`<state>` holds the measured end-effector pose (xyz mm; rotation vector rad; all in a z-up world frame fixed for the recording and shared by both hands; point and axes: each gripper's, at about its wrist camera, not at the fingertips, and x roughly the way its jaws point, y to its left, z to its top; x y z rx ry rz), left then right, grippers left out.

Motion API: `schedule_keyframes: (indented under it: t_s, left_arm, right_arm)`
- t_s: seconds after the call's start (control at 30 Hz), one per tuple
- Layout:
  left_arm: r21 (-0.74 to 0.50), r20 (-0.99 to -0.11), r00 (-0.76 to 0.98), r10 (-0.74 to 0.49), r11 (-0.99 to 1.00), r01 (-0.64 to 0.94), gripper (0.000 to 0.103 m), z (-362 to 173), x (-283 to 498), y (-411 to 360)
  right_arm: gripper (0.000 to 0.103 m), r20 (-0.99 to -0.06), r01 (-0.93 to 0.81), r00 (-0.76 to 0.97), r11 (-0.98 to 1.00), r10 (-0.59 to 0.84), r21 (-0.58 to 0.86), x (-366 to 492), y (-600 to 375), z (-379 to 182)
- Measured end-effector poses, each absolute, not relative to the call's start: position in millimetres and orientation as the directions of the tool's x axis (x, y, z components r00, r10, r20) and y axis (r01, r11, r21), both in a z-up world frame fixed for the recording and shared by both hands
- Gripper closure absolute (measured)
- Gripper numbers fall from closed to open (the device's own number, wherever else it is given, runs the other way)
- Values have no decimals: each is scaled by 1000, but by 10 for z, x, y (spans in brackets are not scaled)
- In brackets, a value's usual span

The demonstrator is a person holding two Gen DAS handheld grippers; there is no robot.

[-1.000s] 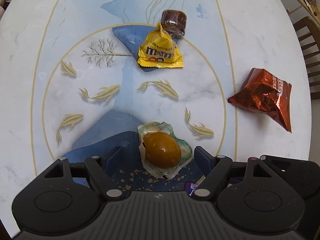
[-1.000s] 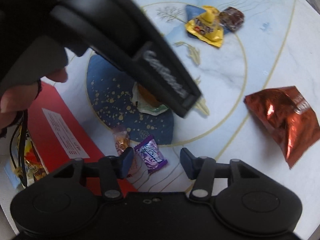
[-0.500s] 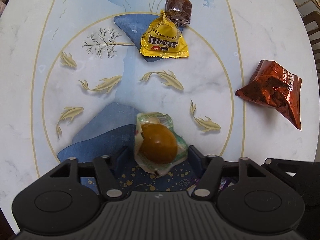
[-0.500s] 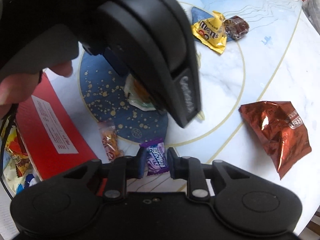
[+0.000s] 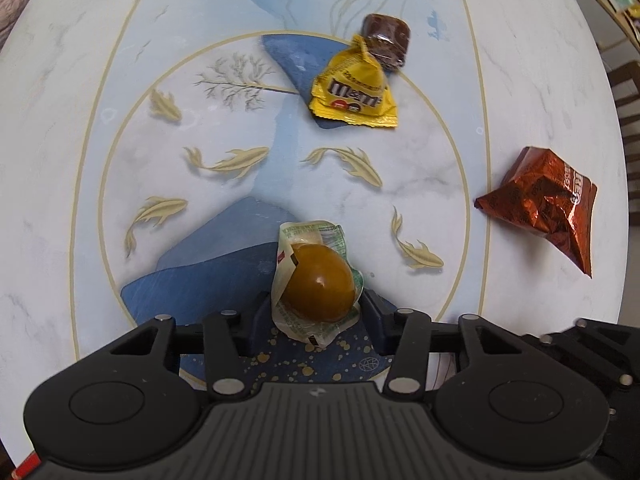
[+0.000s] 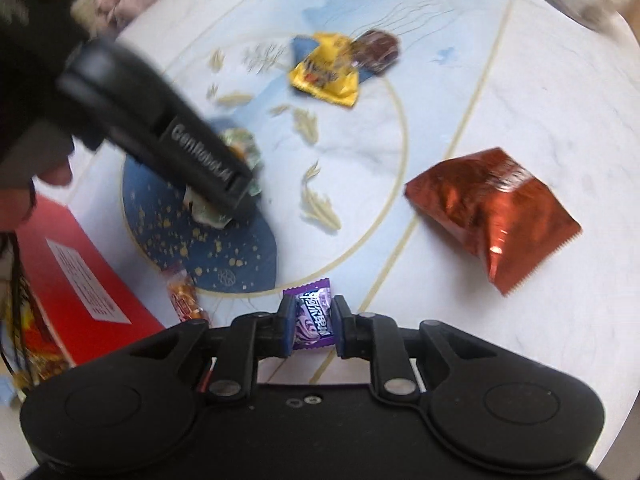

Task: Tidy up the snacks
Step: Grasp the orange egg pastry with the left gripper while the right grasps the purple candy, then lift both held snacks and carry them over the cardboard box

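Note:
My left gripper (image 5: 316, 304) is shut on a packaged brown egg (image 5: 318, 286) in a clear green-printed wrapper, low over the table. From the right wrist view the left gripper body (image 6: 192, 152) hides most of that egg. My right gripper (image 6: 310, 326) is shut on a purple candy (image 6: 312, 316) and holds it above the table. A yellow M&M's bag (image 5: 354, 88) and a brown wrapped cake (image 5: 386, 40) lie together farther off. A copper-red foil bag (image 5: 544, 204) lies to the right.
A red box (image 6: 72, 264) stands at the left of the right wrist view, with an orange wrapped candy (image 6: 184, 298) beside it. The round table (image 5: 60, 120) has a blue and gold fish pattern. A wooden chair (image 5: 628, 92) stands at the far right edge.
My left fingers closed onto the egg pack. My right fingers closed on the purple candy and lifted it off the table; the view has pulled back.

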<state>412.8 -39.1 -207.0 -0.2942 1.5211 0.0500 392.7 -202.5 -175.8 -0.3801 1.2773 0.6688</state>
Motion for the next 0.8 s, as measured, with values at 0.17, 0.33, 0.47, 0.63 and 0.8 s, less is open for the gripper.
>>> schedule_keyframes:
  t_s: [0.17,0.33,0.47,0.63,0.8]
  left_arm:
    - [-194,-980,93,-176,948,-253,57,-2014,4025,-239]
    - [-236,-969,138,-204,932,-276,57,-1824,3942,-90]
    - [-260,-959,183,-216,928,-268,57,-1522,3826,-91]
    - [-281,-944,246,-221,928,-244,57,-1171,3624,-35]
    - [-296,-927,300,-226,932,-211,57,-824,3365,1]
  right_arm:
    - [86,-940,-599,168,788,297,142,3933,-2175,-1550]
    - [86,-921,-570,206,805,331,162,3843,-2189,-1380]
    - [86,-901,-560,238,809,363,178,3738,-2244,-1159]
    - [86,-873,-558,283,808,398,187,3541,-2267,-874]
    - [86,-848,-568,320,802,423,186,3298,-2230,-632]
